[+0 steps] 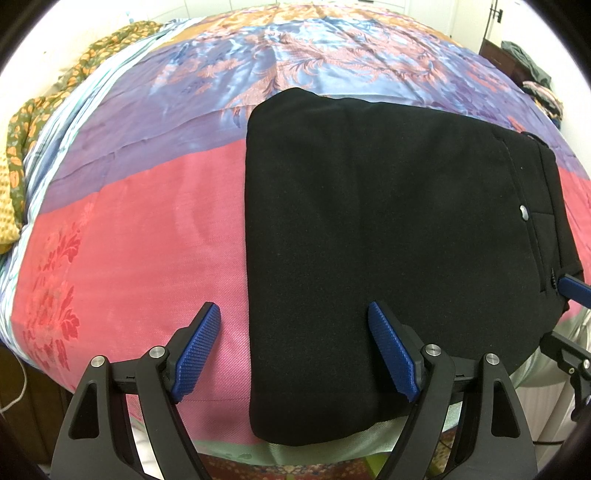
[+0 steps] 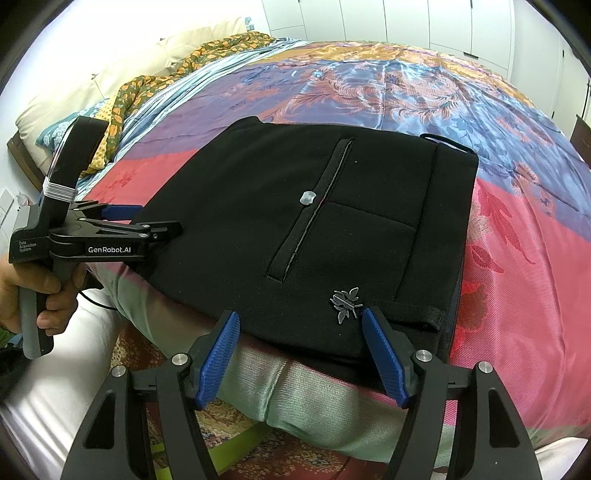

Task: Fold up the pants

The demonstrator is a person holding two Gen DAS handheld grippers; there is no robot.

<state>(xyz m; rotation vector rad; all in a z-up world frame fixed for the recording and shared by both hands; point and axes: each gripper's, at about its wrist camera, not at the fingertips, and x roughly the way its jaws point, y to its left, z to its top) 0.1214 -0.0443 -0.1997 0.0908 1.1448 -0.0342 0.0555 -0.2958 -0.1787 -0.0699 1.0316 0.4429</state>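
The black pants (image 1: 388, 221) lie folded into a flat rectangle on the bed, near its front edge. In the right wrist view the pants (image 2: 314, 229) show a back pocket slit, a pale button (image 2: 307, 197) and a metal leaf emblem (image 2: 347, 299). My left gripper (image 1: 293, 310) is open over the pants' left edge, nothing between its pads. It also shows from the side, as the left gripper (image 2: 147, 219) in a hand (image 2: 48, 295). My right gripper (image 2: 300, 315) is open above the pants' near edge, beside the emblem. One of its blue fingers (image 1: 574, 288) reaches in at the waistband.
A pink, purple and blue bedspread (image 1: 147, 221) covers the bed. A crumpled orange-and-green cloth (image 2: 155, 88) and pillows (image 2: 92, 85) lie at its head. White wardrobe doors (image 2: 443, 22) stand behind. Clothes (image 1: 532, 70) are piled on dark furniture. A patterned rug (image 2: 258, 443) lies below the bed's edge.
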